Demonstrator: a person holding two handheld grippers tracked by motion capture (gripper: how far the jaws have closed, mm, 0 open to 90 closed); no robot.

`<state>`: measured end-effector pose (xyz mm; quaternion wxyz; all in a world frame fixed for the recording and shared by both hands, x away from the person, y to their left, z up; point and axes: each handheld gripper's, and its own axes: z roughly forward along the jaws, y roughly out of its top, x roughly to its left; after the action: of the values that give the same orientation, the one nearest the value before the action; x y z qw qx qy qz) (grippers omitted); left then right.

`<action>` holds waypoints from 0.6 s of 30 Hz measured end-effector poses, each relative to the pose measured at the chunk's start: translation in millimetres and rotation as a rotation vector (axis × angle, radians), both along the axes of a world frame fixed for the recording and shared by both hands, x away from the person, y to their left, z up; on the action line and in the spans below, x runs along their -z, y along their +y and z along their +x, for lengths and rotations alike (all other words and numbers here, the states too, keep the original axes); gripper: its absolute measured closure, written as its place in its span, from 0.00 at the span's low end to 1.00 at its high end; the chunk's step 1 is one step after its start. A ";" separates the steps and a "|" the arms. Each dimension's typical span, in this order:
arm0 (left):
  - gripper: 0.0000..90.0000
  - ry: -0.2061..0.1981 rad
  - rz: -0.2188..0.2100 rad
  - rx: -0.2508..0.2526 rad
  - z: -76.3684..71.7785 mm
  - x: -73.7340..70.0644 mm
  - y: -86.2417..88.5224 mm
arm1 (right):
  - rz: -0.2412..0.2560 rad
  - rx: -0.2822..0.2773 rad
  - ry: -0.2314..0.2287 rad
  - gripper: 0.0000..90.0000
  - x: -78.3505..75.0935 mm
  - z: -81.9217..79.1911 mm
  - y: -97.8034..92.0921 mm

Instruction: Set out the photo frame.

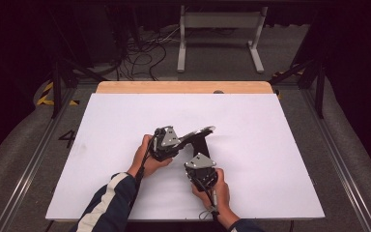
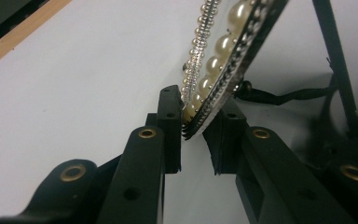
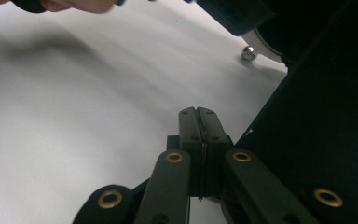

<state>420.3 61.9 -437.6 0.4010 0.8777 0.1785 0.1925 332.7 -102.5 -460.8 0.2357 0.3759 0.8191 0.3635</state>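
We see the left gripper (image 2: 196, 133) pinching the pearl frame's (image 2: 223, 56) rim, tilted toward 1 o'clock; the right gripper (image 3: 198, 114) sits pressed together, empty, over the white table (image 1: 270, 145).

Overhead light floods my white tabletop (image 1: 251, 145) while the surroundings sink into dark. My left hand-held gripper (image 2: 193, 135) looks sharp up close; glare glints on pearls toward one o'clock, and soft shadows blur at eleven.

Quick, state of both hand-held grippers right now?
Left hand-held gripper: closed on the rim of the pearl-edged frame, held tilted above the table.
Right hand-held gripper: closed, jaws pressed together, nothing between them.
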 end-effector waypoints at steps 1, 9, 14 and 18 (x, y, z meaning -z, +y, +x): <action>0.86 -0.005 0.002 -0.001 -0.7 0.0 0.1 | 0.000 0.001 0.001 1.00 -0.1 0.3 -1.5; 0.87 -0.007 0.019 -0.003 -10.1 -1.6 2.8 | 0.002 0.004 0.021 1.00 0.1 1.2 -7.4; 0.86 -0.008 0.025 0.005 -14.0 -2.7 2.9 | 0.005 -0.007 0.037 1.00 0.0 2.7 -12.5; 0.86 0.002 0.020 0.013 -17.6 -4.0 2.9 | 0.020 -0.006 0.050 1.00 -1.4 4.9 -19.6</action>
<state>402.8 64.8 -433.5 0.3932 0.8830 0.1714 0.1906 337.7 -122.1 -459.4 0.2101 0.3847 0.8222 0.3630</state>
